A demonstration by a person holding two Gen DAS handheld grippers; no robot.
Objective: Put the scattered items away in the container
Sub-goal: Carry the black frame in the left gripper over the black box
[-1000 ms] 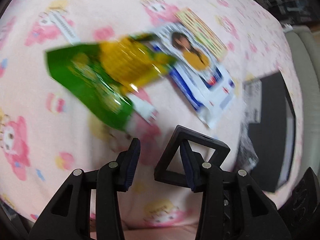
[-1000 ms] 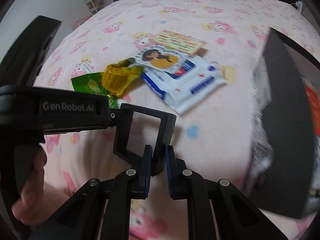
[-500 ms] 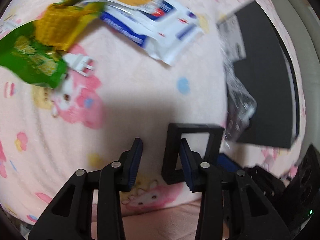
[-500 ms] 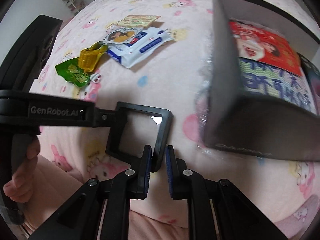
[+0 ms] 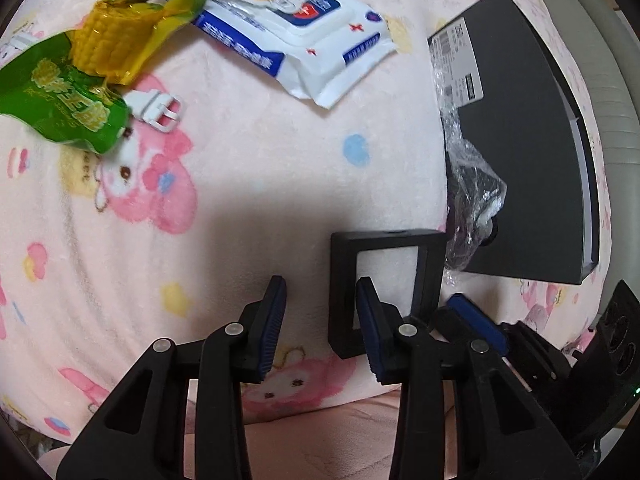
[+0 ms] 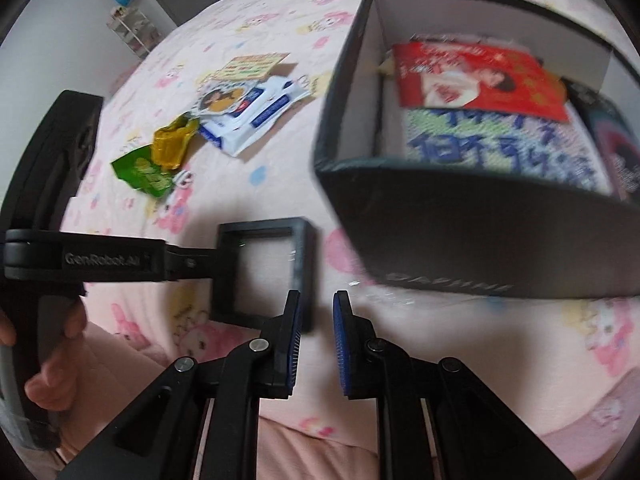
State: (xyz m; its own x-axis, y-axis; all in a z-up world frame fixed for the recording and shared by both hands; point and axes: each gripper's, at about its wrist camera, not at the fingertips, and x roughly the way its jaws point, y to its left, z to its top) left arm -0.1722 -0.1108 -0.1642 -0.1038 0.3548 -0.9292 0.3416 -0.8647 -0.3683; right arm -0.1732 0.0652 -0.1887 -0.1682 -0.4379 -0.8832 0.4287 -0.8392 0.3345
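Observation:
A black square frame [image 5: 384, 280] with a clear window lies on the pink blanket beside the black box [image 5: 520, 140]. My left gripper [image 5: 320, 312] is open, its right finger over the frame's window. My right gripper [image 6: 316, 320] is open just right of the frame [image 6: 260, 272], not gripping it. The box [image 6: 460, 240] holds a red packet [image 6: 480, 80] and a blue-patterned pack [image 6: 492, 140]. A green snack bag [image 5: 60, 100], a yellow corn packet [image 5: 116, 44], a white wipes pack [image 5: 304, 32] and a white strap buckle [image 5: 160, 108] lie scattered further away.
Crumpled clear plastic wrap [image 5: 468, 168] clings to the box's side. A printed card [image 6: 252, 66] lies past the wipes. A white shelf unit [image 6: 132, 28] stands far off by the wall. A grey padded surface [image 5: 600, 60] edges the bed.
My right gripper has opened and let go of the frame, which now rests on the blanket. Both views have swung toward the box, now closer.

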